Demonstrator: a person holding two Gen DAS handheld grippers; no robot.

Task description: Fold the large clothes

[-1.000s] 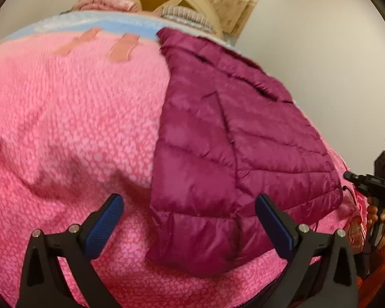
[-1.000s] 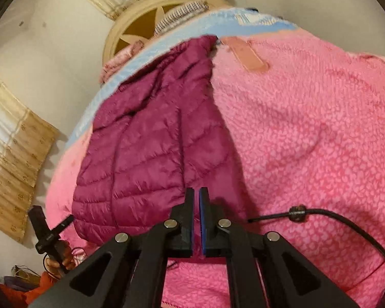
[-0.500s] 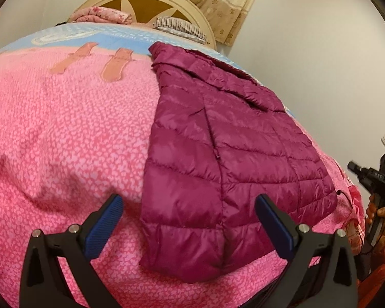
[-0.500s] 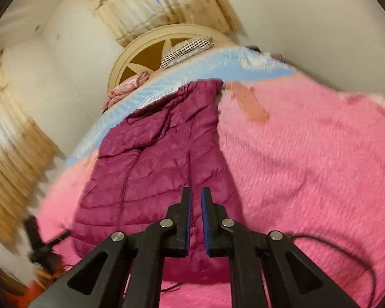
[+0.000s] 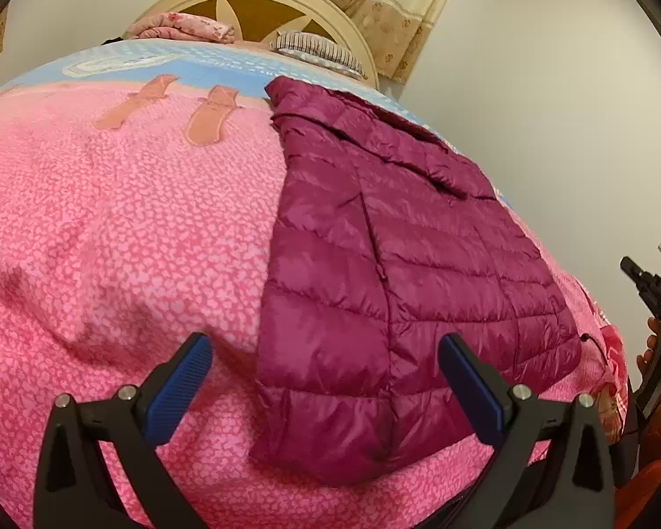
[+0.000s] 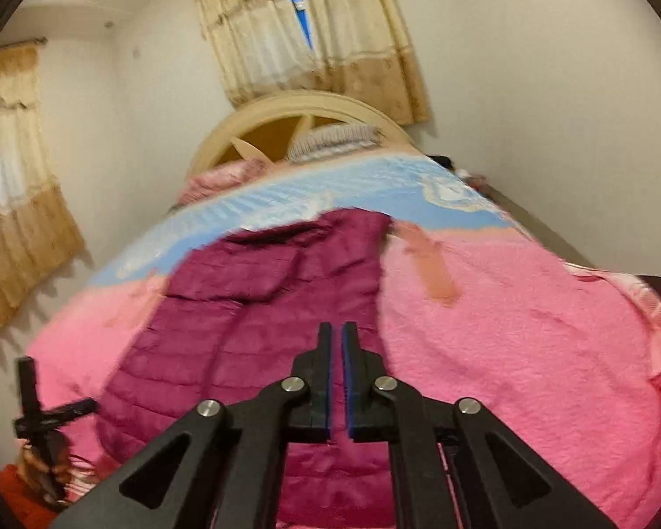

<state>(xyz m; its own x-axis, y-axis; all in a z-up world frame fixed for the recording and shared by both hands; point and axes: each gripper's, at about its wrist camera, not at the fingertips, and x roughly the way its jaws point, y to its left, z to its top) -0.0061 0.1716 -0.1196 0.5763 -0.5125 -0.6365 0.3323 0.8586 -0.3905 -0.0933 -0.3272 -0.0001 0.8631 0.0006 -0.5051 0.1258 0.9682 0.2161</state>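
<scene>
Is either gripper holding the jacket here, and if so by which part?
Nothing is held. The left gripper is wide open; the right gripper, just opening, has an empty gap above the jacket.

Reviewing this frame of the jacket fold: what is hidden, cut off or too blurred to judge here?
- Jacket near hem: right wrist view, covered by the right gripper.
- Jacket quilting and bedspread texture: right wrist view, smeared by motion blur.
- Jacket underside and tucked sleeves: both views, hidden by its top layer.
- Other gripper at the right edge: left wrist view, cropped by the frame.
- Left gripper base: left wrist view, cut off by the bottom edge.
</scene>
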